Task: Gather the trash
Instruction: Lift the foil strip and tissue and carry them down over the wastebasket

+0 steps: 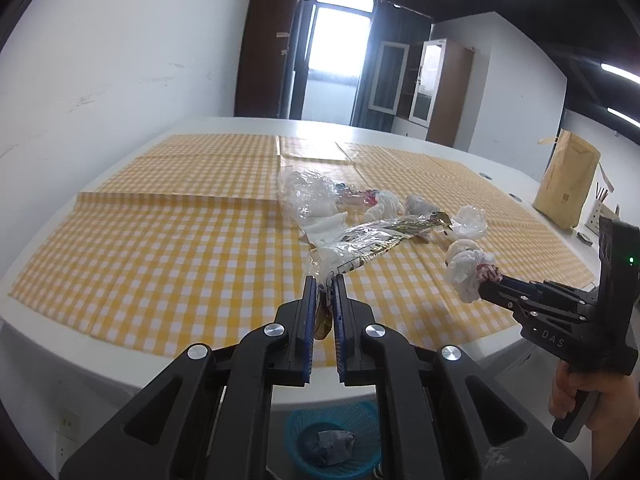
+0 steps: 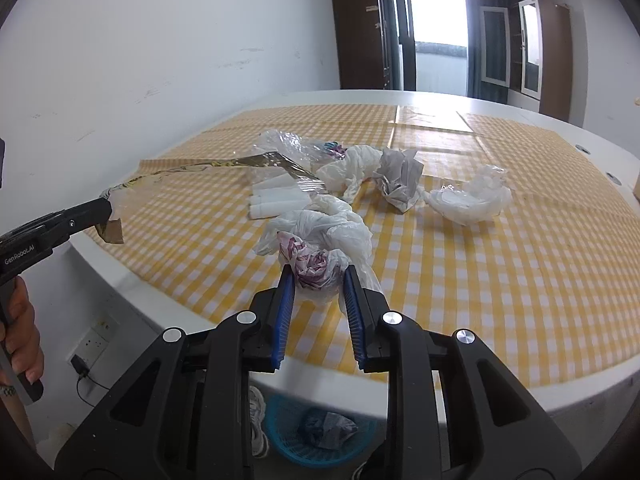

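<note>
Left gripper is clamped tight on one end of a long clear-and-gold wrapper; the blue pads are nearly together with the film pinched between them; from there the wrapper stretches away toward one o'clock over the yellow checked tablecloth, its far end reaching the pile. Over on the other side, the right gripper is closed around a crumpled white plastic bag with pinkish print, the bundle bulging between the blue pads and trailing off toward twelve o'clock; in the left wrist view that same bag hangs at the gripper's tip at three o'clock, held above the cloth.

The rest of the litter sits mid-table: a clear crinkled bag at eleven o'clock in the right wrist view; a grey paper ball at one o'clock; a loose white plastic scrap further right, apart from the others; white folded tissues just beside the held bag.

Below the table edge, at six o'clock, a blue mesh basket stands on the floor with one grey crumpled wad inside it.
</note>
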A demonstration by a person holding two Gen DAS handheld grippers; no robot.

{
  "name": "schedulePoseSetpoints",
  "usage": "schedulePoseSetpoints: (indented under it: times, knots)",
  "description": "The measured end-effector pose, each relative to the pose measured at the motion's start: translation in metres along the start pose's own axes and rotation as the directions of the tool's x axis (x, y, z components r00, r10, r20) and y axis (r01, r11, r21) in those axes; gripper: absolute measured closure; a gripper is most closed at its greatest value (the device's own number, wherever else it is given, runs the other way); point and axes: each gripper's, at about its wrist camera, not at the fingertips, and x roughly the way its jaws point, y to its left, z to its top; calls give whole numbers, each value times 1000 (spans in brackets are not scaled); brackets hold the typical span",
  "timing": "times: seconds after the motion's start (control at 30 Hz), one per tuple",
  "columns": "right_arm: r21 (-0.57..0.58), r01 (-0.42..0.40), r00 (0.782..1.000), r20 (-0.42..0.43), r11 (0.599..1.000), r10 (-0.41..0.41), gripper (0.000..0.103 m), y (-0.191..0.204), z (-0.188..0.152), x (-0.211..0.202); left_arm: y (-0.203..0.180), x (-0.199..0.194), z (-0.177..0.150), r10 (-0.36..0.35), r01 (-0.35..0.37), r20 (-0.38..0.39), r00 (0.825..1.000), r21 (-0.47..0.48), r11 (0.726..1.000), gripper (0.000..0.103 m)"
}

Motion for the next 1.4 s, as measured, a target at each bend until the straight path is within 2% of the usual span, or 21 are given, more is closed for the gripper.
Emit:
schedulePoseSetpoints:
  times: [0.1,0.4,0.63,0.97,1.23,1.4]
  knots:
    - [3,4,1000,17,1000,-4,80,4,-8,-11,6,-13,-4,15,-15,12,1000,-23,1000,96]
    - [20,-1,995,99,1000,-1,81,7,-41,-59,10,-55,-35,-18,19,24,1000,-47,999,96]
    - [32,-12,997,83,999,10,81,12,-73,-75,2,-77,-69,-26,26,-1,1000,-13,1000,96]
    - [52,-12,1000,-25,999,13,81,14,-130,-76,-8,-75,-133,-37,41,-117,992,37,998,96]
    - [84,9,990,-141,996,3,82,8,-169,-44,-8,-32,-173,-17,29,-249,968,42,999,96]
    - [97,18,978,-209,995,3,82,6,-186,-12,-5,0,-191,17,1,-324,946,55,998,96]
